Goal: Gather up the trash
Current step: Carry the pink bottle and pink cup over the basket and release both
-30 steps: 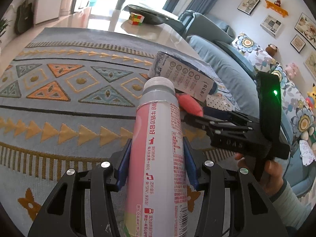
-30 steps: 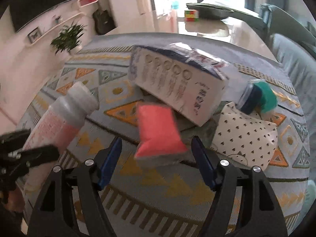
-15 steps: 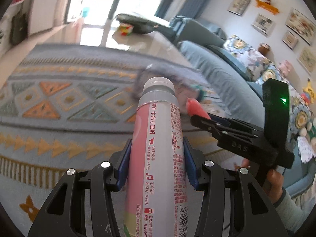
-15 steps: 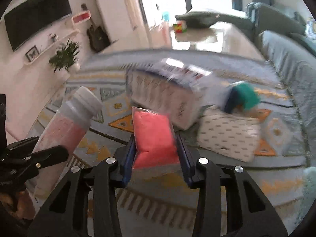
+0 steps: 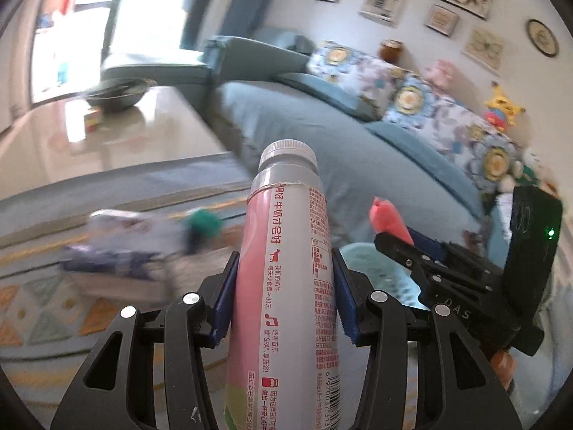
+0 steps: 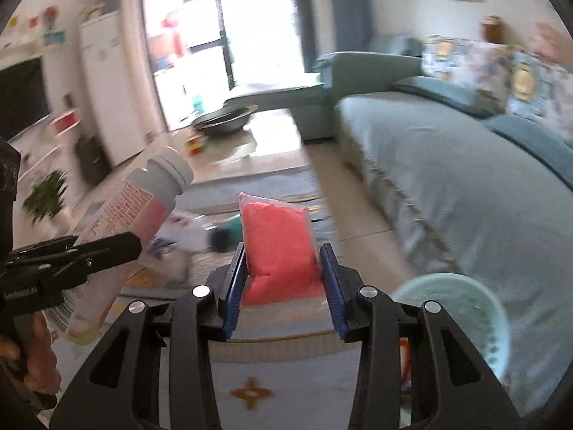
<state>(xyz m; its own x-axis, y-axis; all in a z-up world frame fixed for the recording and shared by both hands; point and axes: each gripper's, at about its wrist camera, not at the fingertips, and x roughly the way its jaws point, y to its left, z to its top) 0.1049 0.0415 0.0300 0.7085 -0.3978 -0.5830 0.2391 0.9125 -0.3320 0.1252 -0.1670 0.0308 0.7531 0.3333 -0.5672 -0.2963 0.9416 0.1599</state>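
Observation:
My left gripper (image 5: 283,290) is shut on a pink and grey milk bottle (image 5: 286,268) that stands up between its blue pads, cap away from me. The same bottle (image 6: 143,197) shows at the left of the right wrist view. My right gripper (image 6: 283,279) is shut on a red plastic pouch (image 6: 277,247); the pouch (image 5: 388,220) also pokes up at the right of the left wrist view. Both are lifted off the rug. A pale green basket (image 6: 454,311) sits low right by the sofa; its rim (image 5: 372,261) shows behind the bottle.
Blurred on the patterned rug (image 5: 43,308) lie a dark carton (image 5: 118,247), a white dotted packet and a green-capped bottle (image 5: 202,224). A blue sofa (image 6: 447,165) with floral cushions fills the right. A dark bowl (image 6: 225,120) and a cube toy (image 6: 195,145) sit on the far floor.
The right gripper closed on the red pouch and lifted it off the pile. Both grippers rose and swung right, from the rug towards the sofa and the basket. The bottle stayed gripped.

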